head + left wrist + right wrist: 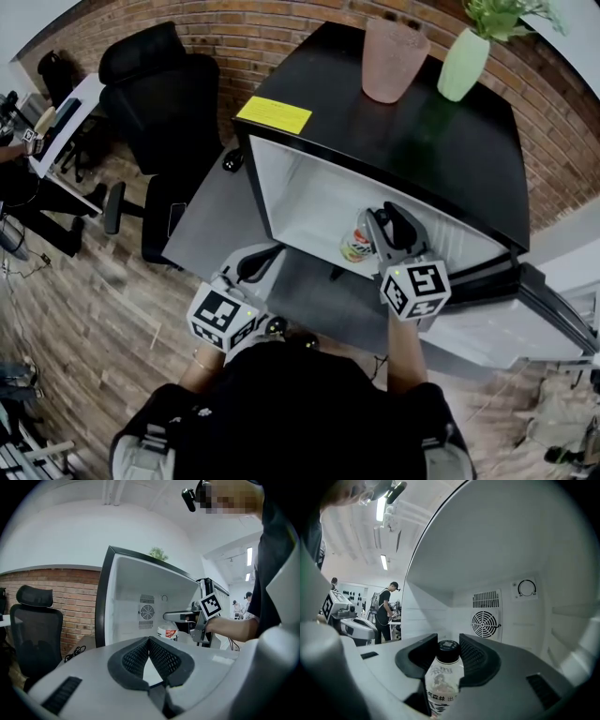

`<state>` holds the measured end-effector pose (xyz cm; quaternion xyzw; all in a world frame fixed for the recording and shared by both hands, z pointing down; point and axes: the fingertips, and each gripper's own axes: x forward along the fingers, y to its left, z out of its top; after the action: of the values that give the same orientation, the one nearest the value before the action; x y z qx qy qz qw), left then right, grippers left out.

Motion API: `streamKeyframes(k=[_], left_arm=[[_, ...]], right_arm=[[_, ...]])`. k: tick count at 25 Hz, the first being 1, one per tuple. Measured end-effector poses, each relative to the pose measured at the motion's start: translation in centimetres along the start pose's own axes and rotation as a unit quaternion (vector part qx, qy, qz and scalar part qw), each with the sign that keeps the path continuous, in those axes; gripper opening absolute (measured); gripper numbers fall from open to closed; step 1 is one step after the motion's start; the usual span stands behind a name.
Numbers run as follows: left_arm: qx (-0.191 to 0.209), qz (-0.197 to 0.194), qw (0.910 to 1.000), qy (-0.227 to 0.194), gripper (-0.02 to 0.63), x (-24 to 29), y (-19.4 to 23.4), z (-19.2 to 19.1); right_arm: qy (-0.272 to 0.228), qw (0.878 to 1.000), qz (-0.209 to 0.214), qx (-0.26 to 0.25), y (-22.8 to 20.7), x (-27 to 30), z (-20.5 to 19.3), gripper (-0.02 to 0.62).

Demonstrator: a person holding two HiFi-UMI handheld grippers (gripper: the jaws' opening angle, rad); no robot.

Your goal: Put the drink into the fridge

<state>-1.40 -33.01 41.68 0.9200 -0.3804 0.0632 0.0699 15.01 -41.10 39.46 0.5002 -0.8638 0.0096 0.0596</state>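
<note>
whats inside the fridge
A drink bottle, gripped by the right tongs, and a fan grille on the back wall. The fridge top covers the rest in head view.

drink [357,246] 1 | fridge [450,159] 1 | cup [394,58] 1 | vase [463,64] 1

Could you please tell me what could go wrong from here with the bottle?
The right gripper holds the white black-capped drink bottle high, near its cap, so it may tip over if released before resting on the black fridge's white floor. A bump could shake the pink cup and green vase on top.
</note>
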Motion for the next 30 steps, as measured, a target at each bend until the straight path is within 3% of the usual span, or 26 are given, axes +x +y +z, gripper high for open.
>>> streamKeyframes(k=[30], left_arm=[[-0.009, 0.021, 0.9997, -0.002, -0.003, -1.4, 3.3, -0.6]], right_arm=[[0.031, 0.999, -0.033, -0.008, -2.4, 3.8, -2.2, 0.144]])
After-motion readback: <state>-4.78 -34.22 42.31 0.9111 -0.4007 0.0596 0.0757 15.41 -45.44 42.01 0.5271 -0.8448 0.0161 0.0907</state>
